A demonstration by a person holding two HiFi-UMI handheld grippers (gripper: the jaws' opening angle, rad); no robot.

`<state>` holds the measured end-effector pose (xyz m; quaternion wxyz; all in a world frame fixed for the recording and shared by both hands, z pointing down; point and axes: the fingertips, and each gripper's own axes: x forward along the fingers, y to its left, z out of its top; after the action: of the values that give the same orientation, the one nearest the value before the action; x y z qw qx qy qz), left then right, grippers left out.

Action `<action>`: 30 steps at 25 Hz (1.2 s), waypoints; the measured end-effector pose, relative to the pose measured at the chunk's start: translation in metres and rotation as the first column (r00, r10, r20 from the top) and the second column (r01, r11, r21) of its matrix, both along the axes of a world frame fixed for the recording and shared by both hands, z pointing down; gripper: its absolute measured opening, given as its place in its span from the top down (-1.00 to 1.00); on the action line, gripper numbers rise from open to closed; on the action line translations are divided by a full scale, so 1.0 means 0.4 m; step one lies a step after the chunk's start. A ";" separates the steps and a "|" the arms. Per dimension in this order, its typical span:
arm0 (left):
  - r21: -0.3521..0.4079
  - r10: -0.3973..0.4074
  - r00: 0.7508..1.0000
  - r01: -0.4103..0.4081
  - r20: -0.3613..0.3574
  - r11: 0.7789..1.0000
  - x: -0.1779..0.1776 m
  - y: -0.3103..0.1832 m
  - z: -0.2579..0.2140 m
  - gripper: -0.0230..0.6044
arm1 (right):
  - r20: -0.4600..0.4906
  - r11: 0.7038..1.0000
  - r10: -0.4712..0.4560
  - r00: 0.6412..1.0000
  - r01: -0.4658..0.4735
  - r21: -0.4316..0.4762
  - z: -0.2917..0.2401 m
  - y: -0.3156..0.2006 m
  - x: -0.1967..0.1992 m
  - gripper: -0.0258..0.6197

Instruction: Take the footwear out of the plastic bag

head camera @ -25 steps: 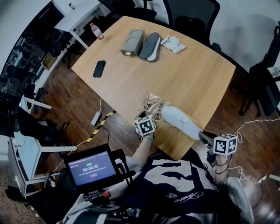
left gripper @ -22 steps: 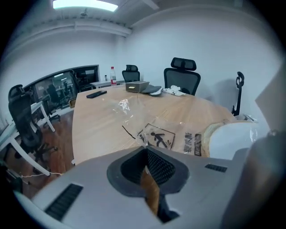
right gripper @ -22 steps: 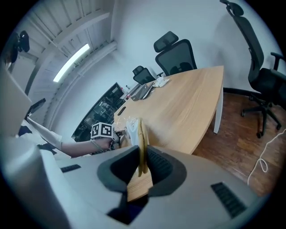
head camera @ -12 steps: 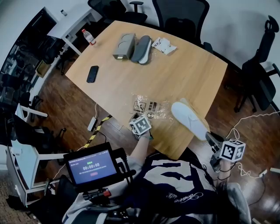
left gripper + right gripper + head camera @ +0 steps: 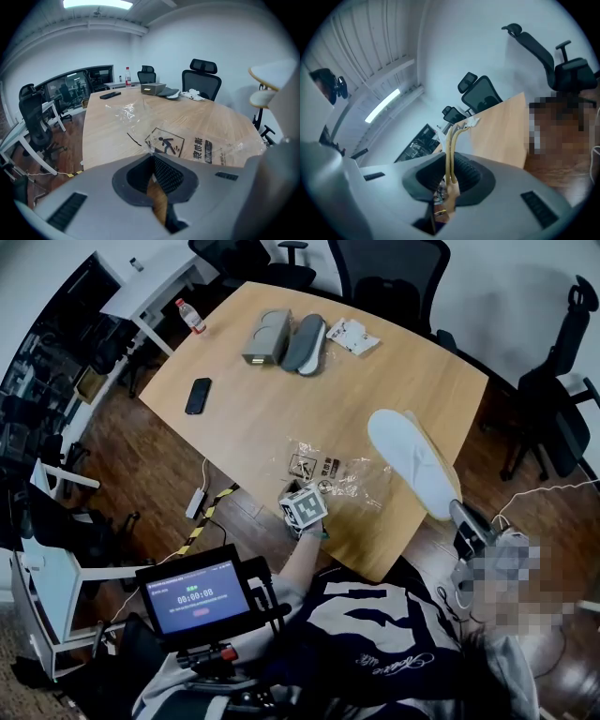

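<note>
A pair of white slippers (image 5: 411, 458) hangs in the air over the table's right corner, soles together, clear of the bag. My right gripper (image 5: 458, 514) is shut on their near end; in the right gripper view the slippers (image 5: 451, 140) run edge-on between the jaws of the right gripper (image 5: 449, 174). The clear plastic bag (image 5: 334, 471) with printed labels lies flat and empty on the wooden table (image 5: 403, 381) near its front edge. My left gripper (image 5: 315, 495) is shut on the bag's near edge; in the left gripper view the bag (image 5: 187, 145) spreads out from the left gripper (image 5: 153, 156).
At the table's far end lie a grey box (image 5: 264, 337), a grey slipper (image 5: 306, 341) and a white packet (image 5: 352, 336). A phone (image 5: 198, 396) and a bottle (image 5: 190, 316) are on the left side. Office chairs (image 5: 394, 277) ring the table. A screen rig (image 5: 200, 596) sits at my chest.
My right gripper has risen and pulled the white slippers up and to the right, out of the bag. The bag has settled flat, still held by the left gripper.
</note>
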<state>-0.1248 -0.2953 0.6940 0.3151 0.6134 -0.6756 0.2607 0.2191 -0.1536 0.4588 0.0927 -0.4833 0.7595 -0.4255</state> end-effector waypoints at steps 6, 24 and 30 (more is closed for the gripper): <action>0.000 0.041 0.999 -0.041 0.012 0.999 0.009 0.002 -0.001 0.91 | 0.259 0.982 -0.189 0.947 0.187 0.032 0.030 -0.101 -0.225 0.77; 0.027 0.226 0.936 -0.227 -0.269 0.973 0.063 0.020 -0.015 0.73 | -0.001 0.886 -0.176 0.984 0.158 -0.436 0.511 -0.110 -0.268 0.74; 0.001 0.279 0.875 -0.303 -0.396 0.953 0.075 0.078 -0.035 0.62 | -0.072 0.886 -0.168 0.983 0.118 -0.449 0.547 -0.116 -0.254 0.72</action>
<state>-0.0950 -0.2641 0.6801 0.4194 0.7377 -0.4908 0.1977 0.1174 -0.1999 0.6775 -0.0930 -0.4569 0.6802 -0.5657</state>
